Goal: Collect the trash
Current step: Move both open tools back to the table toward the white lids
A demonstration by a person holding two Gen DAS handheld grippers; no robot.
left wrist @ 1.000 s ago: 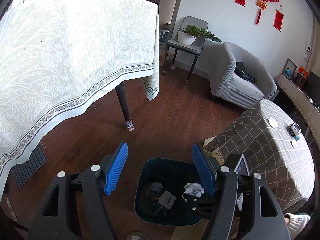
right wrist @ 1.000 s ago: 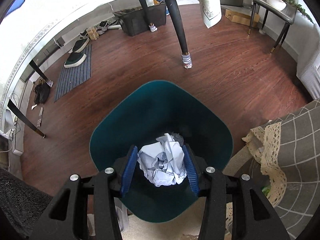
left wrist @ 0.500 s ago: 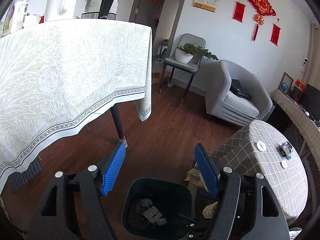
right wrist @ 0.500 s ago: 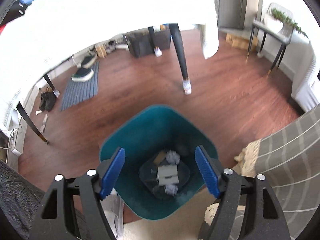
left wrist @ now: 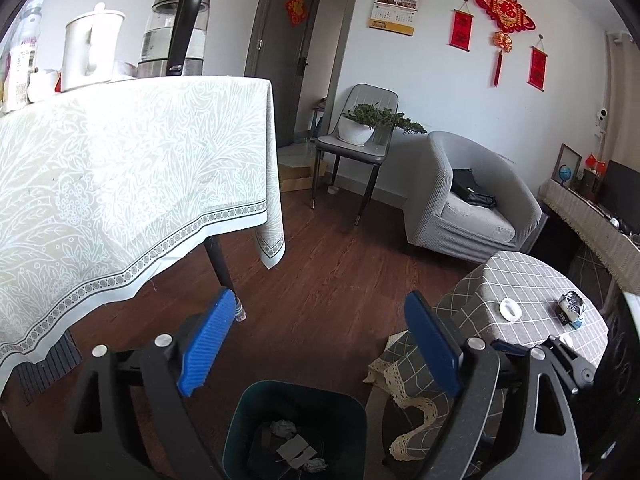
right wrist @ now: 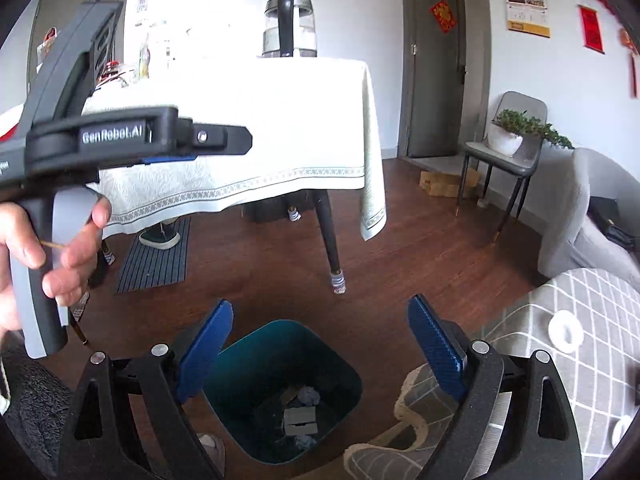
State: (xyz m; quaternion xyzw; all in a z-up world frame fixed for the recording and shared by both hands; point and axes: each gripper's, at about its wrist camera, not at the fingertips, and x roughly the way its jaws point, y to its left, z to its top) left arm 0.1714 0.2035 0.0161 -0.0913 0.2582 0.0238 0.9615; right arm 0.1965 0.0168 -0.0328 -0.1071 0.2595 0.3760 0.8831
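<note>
Dark teal bin (right wrist: 280, 392) upright on wood floor; crumpled paper (right wrist: 308, 395), flat card scraps (right wrist: 300, 420) at bottom.

dining table (left wrist: 120, 184): draped in pale leaf-patterned cloth | glass kettle (left wrist: 176, 36) and white jug (left wrist: 90, 52): stood on its top | potted plant (left wrist: 360, 128): set on grey chair (left wrist: 360, 148) by the door | grey armchair (left wrist: 468, 200): placed beside it | checked low table (left wrist: 520, 304): seen at right | striped mat (right wrist: 154, 256): laid under the dining table
</note>
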